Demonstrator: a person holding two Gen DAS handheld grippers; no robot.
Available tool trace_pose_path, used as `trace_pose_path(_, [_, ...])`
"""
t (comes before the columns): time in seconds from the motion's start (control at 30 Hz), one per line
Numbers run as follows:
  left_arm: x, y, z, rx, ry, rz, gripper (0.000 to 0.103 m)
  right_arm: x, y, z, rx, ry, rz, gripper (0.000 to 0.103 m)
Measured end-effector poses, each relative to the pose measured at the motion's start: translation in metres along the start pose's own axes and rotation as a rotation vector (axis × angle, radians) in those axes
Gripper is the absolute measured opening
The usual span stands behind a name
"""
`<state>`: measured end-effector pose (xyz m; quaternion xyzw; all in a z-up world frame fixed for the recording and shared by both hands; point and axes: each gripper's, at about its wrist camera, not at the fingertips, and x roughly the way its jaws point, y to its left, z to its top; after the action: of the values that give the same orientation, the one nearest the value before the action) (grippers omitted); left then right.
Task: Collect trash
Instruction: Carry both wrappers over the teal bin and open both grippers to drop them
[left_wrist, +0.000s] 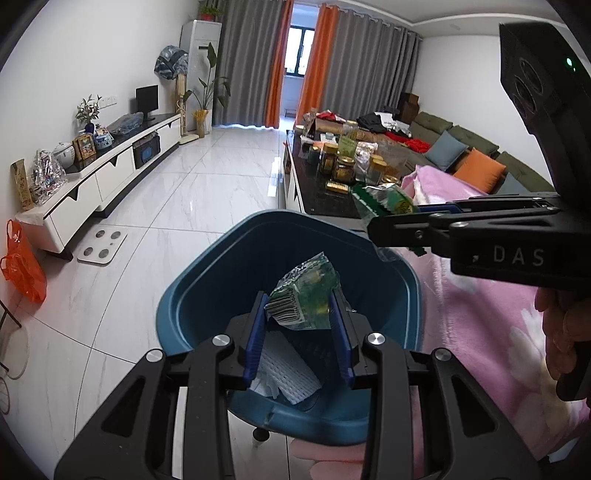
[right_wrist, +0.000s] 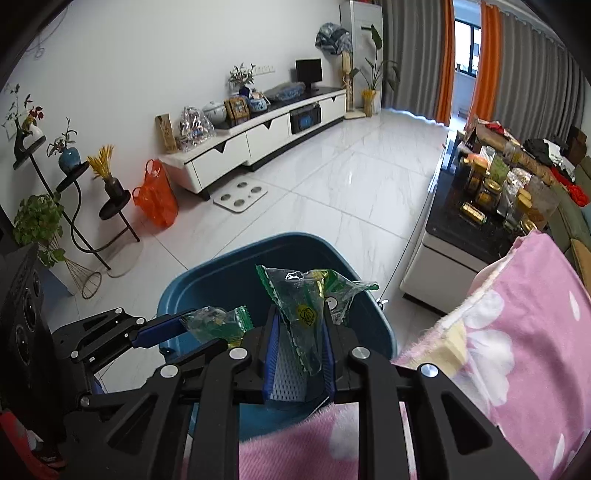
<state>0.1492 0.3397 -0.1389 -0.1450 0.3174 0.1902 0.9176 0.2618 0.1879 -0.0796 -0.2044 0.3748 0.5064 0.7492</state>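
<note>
A blue trash bin (left_wrist: 221, 266) stands on the floor below both grippers; it also shows in the right wrist view (right_wrist: 207, 273). White foam netting (left_wrist: 284, 369) lies inside it. My left gripper (left_wrist: 301, 306) is shut on a crumpled green wrapper with a barcode (left_wrist: 303, 295), held over the bin's opening. My right gripper (right_wrist: 300, 317) is shut on a second green clear wrapper (right_wrist: 303, 299), also above the bin. In the left wrist view the right gripper (left_wrist: 373, 218) comes in from the right over the bin's far rim. In the right wrist view the left gripper (right_wrist: 192, 325) reaches in from the left.
A pink flowered blanket (right_wrist: 517, 325) lies beside the bin on the right. A black coffee table (left_wrist: 325, 195) crowded with jars stands beyond. A white TV cabinet (right_wrist: 258, 136), a floor scale (right_wrist: 240, 195), an orange bag (right_wrist: 157, 195) and plant stands (right_wrist: 74, 206) line the wall.
</note>
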Motion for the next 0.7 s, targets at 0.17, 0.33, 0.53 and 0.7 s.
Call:
trace_pose_path(0.17, [0.021, -0.004, -0.003, 0.009, 0.034, 0.005, 0.034, 0.012, 0.006, 0.002, -0.006, 0.037, 0.001, 0.020])
trace_pose_path(0.33, [0.038, -0.004, -0.005, 0.024, 0.053, 0.024, 0.038, 0.019, 0.004, 0.002, 0.000, 0.058, -0.010, 0.025])
trace_pose_path(0.53, [0.038, -0.011, -0.002, 0.025, 0.051, 0.035, 0.048, 0.019, -0.002, 0.004, 0.021, 0.049, -0.023, 0.033])
trace_pose_path(0.7, [0.029, -0.008, -0.003, 0.030, 0.029, 0.047, 0.059, 0.015, -0.003, 0.005, 0.032, 0.029, -0.023, 0.041])
